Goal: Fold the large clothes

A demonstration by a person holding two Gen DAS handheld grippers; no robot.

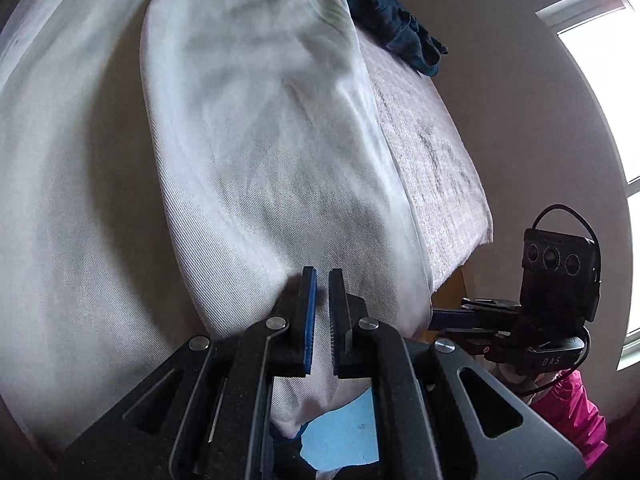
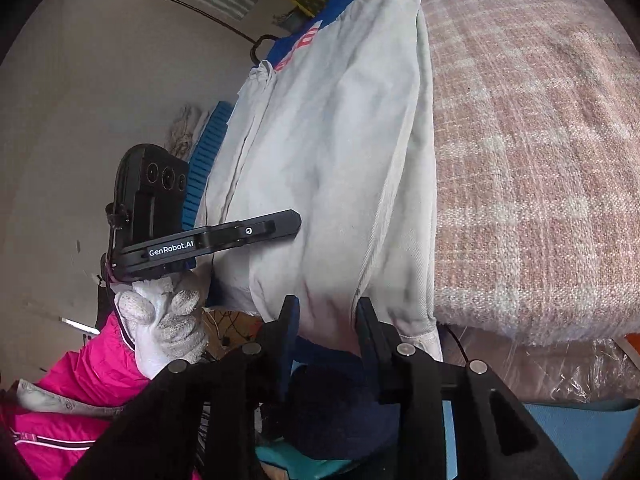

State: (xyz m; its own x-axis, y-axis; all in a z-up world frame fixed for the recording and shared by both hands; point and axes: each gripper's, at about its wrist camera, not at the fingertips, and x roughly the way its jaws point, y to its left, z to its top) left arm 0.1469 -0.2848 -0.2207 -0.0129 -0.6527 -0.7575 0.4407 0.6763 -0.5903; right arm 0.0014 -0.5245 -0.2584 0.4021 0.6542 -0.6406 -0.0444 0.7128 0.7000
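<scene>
A large white twill garment (image 1: 256, 148) lies on the bed, folded lengthwise, its near end hanging over the edge. It also shows in the right wrist view (image 2: 336, 168). My left gripper (image 1: 322, 280) sits at the near end with its jaws almost closed and a thin gap between them; no cloth shows in the gap. It shows from the side in the right wrist view (image 2: 298, 220), resting against the cloth. My right gripper (image 2: 327, 308) is open, its jaws straddling the hanging hem without pinching it. It also appears in the left wrist view (image 1: 436, 316).
A pink-and-white woven blanket (image 2: 540, 168) covers the bed beside the garment. A dark blue garment (image 1: 392, 20) lies at the far end. A blue item (image 2: 208, 160) lies beside the bed. A pink jacket (image 2: 80, 400) and navy cloth (image 2: 340, 412) are below. A window (image 1: 604, 80) is at right.
</scene>
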